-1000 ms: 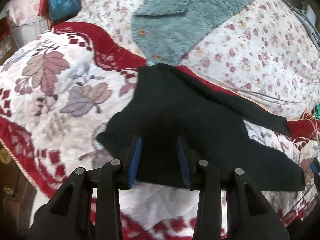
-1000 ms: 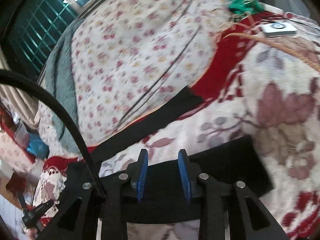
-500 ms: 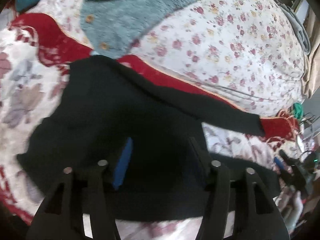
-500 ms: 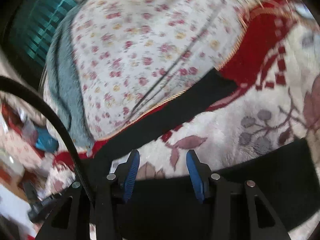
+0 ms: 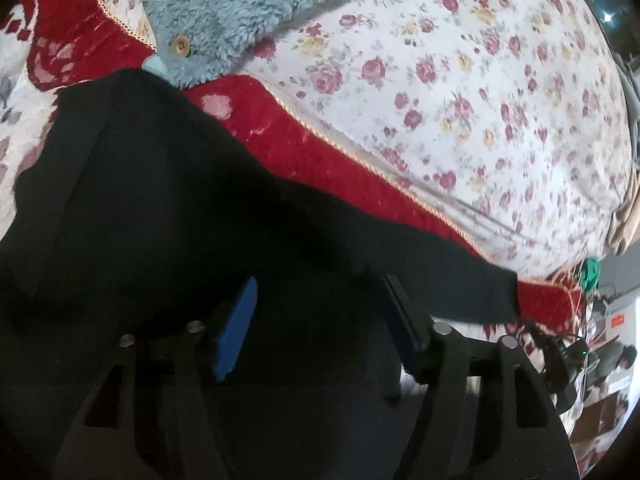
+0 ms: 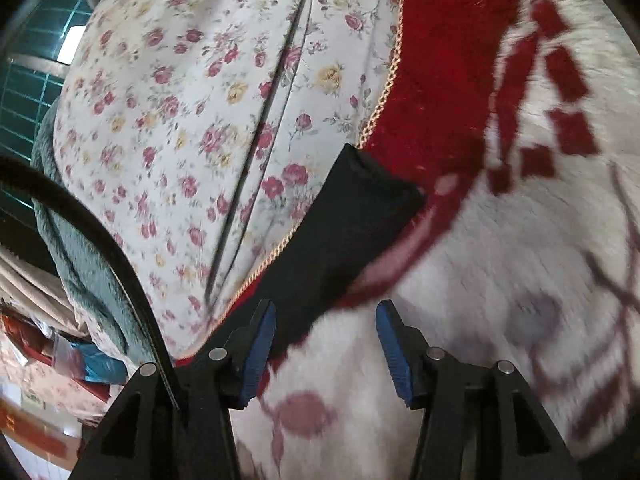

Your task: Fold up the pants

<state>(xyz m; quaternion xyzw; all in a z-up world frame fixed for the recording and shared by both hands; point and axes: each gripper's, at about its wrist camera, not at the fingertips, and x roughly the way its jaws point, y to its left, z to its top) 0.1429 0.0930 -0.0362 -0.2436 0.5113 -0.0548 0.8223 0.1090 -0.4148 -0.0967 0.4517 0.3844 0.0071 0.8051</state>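
Note:
Black pants [image 5: 168, 216] lie spread on a red-and-white floral blanket [image 5: 304, 148]. In the left wrist view they fill the lower half, one leg running right to a cuff [image 5: 492, 296]. My left gripper [image 5: 320, 324] is open, low over the dark cloth, holding nothing. In the right wrist view that leg's cuff end [image 6: 360, 208] lies on the blanket's red border [image 6: 440, 92]. My right gripper [image 6: 326, 340] is open just short of the cuff, its left fingertip [image 6: 260, 336] over the black cloth, empty.
A grey-blue fleece garment with wooden buttons [image 5: 248, 4] lies beyond the pants. A white rose-print sheet [image 5: 480, 92] covers the far bed. Green yarn and clutter [image 5: 591, 272] sit at the right edge. A black cable [image 6: 100, 248] crosses the right wrist view.
Both grippers have opened wider. The left one moved forward and right over the pants. The right one moved off the near leg toward the far leg's cuff.

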